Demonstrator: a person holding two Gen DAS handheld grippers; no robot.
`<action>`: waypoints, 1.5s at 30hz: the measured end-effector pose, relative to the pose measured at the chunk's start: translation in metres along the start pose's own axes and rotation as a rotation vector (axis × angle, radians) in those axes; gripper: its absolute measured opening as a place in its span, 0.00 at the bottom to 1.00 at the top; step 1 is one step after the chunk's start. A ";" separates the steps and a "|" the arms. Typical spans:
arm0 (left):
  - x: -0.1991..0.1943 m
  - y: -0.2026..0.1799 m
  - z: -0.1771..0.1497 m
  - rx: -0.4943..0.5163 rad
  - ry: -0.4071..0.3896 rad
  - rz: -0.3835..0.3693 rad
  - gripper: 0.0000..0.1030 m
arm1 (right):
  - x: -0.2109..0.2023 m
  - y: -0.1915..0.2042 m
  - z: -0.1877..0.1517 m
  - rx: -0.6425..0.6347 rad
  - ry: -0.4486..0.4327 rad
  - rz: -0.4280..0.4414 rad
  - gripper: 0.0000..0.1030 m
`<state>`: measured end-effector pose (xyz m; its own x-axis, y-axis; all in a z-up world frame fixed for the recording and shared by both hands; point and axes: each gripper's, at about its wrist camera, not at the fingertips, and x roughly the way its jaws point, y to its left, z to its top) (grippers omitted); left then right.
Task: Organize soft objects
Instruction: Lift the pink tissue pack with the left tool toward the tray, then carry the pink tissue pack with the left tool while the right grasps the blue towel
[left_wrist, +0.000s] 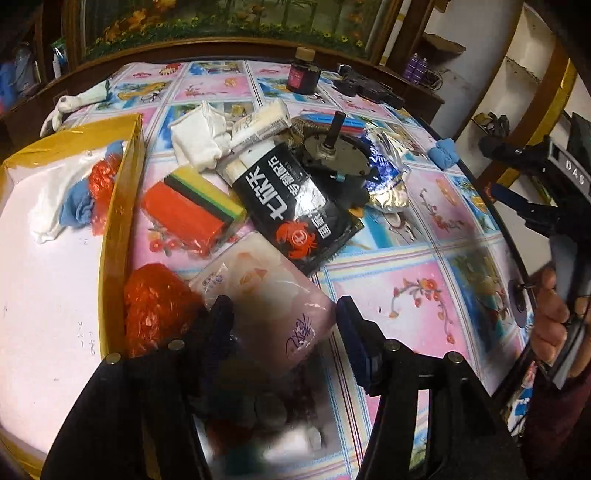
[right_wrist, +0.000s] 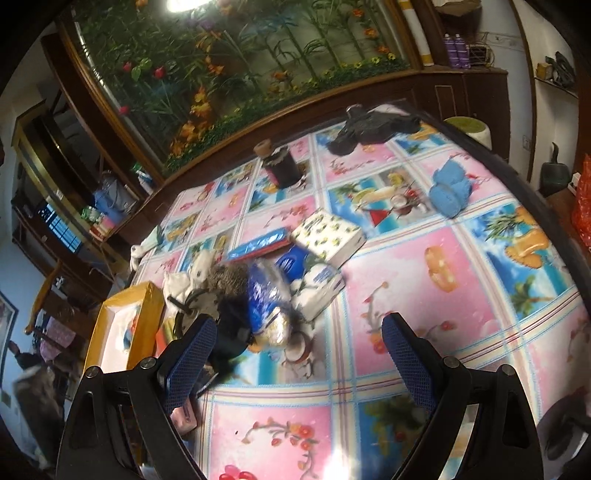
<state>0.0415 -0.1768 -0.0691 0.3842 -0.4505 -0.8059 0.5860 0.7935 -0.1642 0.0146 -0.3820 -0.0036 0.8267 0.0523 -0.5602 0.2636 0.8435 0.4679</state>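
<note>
My left gripper (left_wrist: 280, 321) is open low over the table. A soft pink pack (left_wrist: 266, 291) lies between its fingers, and the pads do not clearly press on it. A crumpled red bag (left_wrist: 155, 306) sits just left of it, beside the yellow-walled box (left_wrist: 122, 206). The box holds a white cloth (left_wrist: 55, 184), a blue cloth (left_wrist: 79, 206) and red mesh (left_wrist: 101, 181). My right gripper (right_wrist: 299, 354) hovers open over bare tablecloth with nothing between its fingers. It also shows at the right edge of the left wrist view, as the right gripper (left_wrist: 513, 175).
A pile fills the table's middle: striped sponges (left_wrist: 192, 206), a black crab-print pack (left_wrist: 291, 206), white cloths (left_wrist: 199, 140), a metal disc with a knob (left_wrist: 332, 155) and a blue foil bag (right_wrist: 266, 295). A blue cloth (right_wrist: 448, 190), a patterned tissue pack (right_wrist: 328, 236) and a dark bottle (right_wrist: 280, 162) lie farther out.
</note>
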 end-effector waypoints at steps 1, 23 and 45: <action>0.003 -0.004 0.002 0.007 -0.002 0.045 0.72 | -0.004 -0.006 0.005 0.016 -0.015 -0.012 0.89; -0.041 0.044 -0.007 -0.172 -0.125 -0.267 0.25 | 0.048 -0.028 0.046 0.114 -0.016 -0.212 0.89; -0.072 0.061 -0.011 -0.216 -0.185 -0.341 0.24 | 0.134 -0.061 0.103 0.121 0.104 -0.537 0.36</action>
<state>0.0420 -0.0914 -0.0277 0.3271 -0.7515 -0.5730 0.5466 0.6450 -0.5340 0.1602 -0.4817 -0.0370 0.5092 -0.3101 -0.8029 0.6940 0.6996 0.1699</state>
